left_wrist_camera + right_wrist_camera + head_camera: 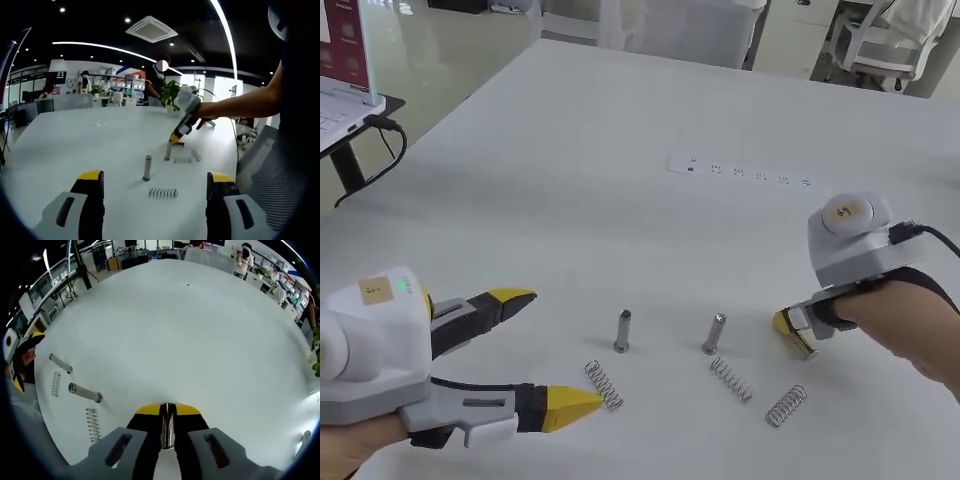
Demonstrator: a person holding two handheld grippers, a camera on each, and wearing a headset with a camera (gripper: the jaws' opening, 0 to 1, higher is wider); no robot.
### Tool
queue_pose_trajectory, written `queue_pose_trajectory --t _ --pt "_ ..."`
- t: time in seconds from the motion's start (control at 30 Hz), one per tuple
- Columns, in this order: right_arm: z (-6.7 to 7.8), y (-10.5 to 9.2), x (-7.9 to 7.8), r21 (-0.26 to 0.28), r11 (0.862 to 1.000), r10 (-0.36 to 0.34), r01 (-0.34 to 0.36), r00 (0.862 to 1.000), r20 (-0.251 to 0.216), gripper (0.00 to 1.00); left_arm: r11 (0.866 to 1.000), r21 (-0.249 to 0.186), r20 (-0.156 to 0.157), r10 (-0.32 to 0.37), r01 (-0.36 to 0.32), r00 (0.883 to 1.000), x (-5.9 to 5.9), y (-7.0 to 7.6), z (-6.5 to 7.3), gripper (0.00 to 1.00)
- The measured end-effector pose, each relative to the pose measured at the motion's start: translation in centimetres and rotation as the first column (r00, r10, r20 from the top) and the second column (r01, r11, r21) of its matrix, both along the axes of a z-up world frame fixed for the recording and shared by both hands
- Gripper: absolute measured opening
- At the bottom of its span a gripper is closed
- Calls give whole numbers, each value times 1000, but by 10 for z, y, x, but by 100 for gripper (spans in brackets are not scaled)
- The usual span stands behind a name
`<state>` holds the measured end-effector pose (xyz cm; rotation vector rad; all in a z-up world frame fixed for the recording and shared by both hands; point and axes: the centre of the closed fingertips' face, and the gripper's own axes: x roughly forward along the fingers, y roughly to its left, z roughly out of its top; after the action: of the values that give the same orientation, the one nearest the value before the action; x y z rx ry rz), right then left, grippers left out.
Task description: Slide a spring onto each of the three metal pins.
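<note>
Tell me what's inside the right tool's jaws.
A metal pin sits clamped between the right tool's yellow tips, lying along the jaws. Its top face shows; the sides that the tips grip are covered.

**Open-plan office or laboratory hall.** A large white surface (620, 150) carries a white power strip (745, 172). A laptop (340, 95) is set on a separate stand at its left side, and a chair (875, 45) is seen beyond the far edge. A ceiling air-conditioning unit (151, 29), recessed spotlights (62, 9) and a long curved light strip (100, 46) are mounted overhead. Further desks (55, 287), a potted plant (170, 92) and standing people (245, 254) are visible in the background.
</note>
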<state>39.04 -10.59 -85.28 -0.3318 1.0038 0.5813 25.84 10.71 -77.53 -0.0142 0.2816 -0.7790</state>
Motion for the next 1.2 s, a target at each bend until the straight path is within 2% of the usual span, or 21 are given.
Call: queue_pose_trajectory --t 0.77,1.2 --pt "36 -5 -13 38 999 8 -12 994 105 5 1000 5 3 -23 23 1000 -2 -6 2 80" --pt "43 -16 -24 60 998 -10 2 991 136 5 1000 8 2 -28 28 1000 -3 -7 2 80"
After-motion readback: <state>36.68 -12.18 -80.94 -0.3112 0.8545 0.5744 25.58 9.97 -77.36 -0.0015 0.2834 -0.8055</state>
